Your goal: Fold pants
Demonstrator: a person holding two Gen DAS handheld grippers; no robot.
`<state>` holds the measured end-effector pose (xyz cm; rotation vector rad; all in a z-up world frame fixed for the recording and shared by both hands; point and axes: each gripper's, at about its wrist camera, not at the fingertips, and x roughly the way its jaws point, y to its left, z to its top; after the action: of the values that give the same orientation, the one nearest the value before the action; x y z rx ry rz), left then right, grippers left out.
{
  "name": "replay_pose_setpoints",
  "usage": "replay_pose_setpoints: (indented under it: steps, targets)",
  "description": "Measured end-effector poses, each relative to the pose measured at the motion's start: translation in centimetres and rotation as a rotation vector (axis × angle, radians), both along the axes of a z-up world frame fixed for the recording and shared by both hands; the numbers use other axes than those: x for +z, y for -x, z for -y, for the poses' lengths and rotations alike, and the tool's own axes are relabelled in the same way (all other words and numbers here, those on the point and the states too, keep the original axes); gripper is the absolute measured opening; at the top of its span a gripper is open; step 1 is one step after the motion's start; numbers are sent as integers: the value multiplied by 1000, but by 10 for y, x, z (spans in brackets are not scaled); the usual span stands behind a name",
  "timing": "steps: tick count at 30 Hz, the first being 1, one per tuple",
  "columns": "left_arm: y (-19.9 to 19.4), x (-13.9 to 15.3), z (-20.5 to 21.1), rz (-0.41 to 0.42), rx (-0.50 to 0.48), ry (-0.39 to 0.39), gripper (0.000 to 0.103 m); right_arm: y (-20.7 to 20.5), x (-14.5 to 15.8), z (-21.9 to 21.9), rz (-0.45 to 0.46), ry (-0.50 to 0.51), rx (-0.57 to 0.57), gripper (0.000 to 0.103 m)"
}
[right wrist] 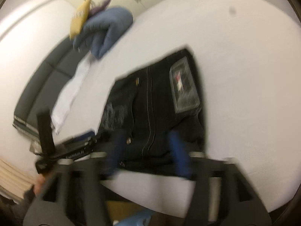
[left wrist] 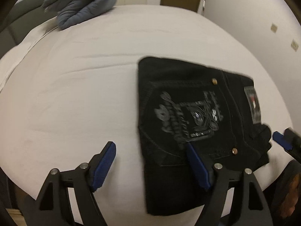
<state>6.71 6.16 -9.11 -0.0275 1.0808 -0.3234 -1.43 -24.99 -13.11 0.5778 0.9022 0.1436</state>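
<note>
Black jeans (left wrist: 188, 113) lie folded into a compact rectangle on the white bed, back pocket print and waist label facing up. They also show in the blurred right wrist view (right wrist: 160, 101). My left gripper (left wrist: 150, 162) is open above the near left edge of the pants, its right pad over the fabric, holding nothing. My right gripper (right wrist: 148, 150) is open with both blue pads over the near edge of the pants; its pad shows in the left wrist view (left wrist: 282, 141) at the right of the waistband.
The white bed sheet (left wrist: 84, 94) spreads to the left and behind the pants. A folded blue quilted jacket (left wrist: 80, 5) with a yellow item lies at the bed's far left corner. A dark headboard (right wrist: 47, 75), a wall and a door stand beyond.
</note>
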Motion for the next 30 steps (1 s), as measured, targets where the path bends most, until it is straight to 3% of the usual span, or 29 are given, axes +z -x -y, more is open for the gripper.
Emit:
replay_pose_setpoints:
  steps: [3, 7, 12, 16, 24, 25, 26, 30]
  targets:
    - [-9, 2, -16, -13, 25, 40, 80, 6, 11, 27, 35, -29, -40, 73]
    - [-31, -5, -19, -67, -1, 80, 81, -11, 0, 60, -48, -96, -56, 73]
    - [-62, -16, -13, -144, -32, 131, 81, -46, -23, 70, -171, -101, -21, 71]
    - [-77, -32, -2, -237, -66, 137, 82, -68, -49, 79, -245, -168, -33, 54]
    - [-87, -42, 12, -258, -54, 147, 86, -101, -73, 67, -294, -209, -8, 34]
    - [-87, -41, 14, -261, -58, 147, 80, -102, -74, 65, -296, -204, -8, 31]
    - [-87, -41, 19, -266, -74, 153, 66, -103, -73, 62, -292, -193, -6, 29]
    - [-85, -34, 34, -256, -104, 112, 47, -102, -58, 45, -261, -72, 26, 19]
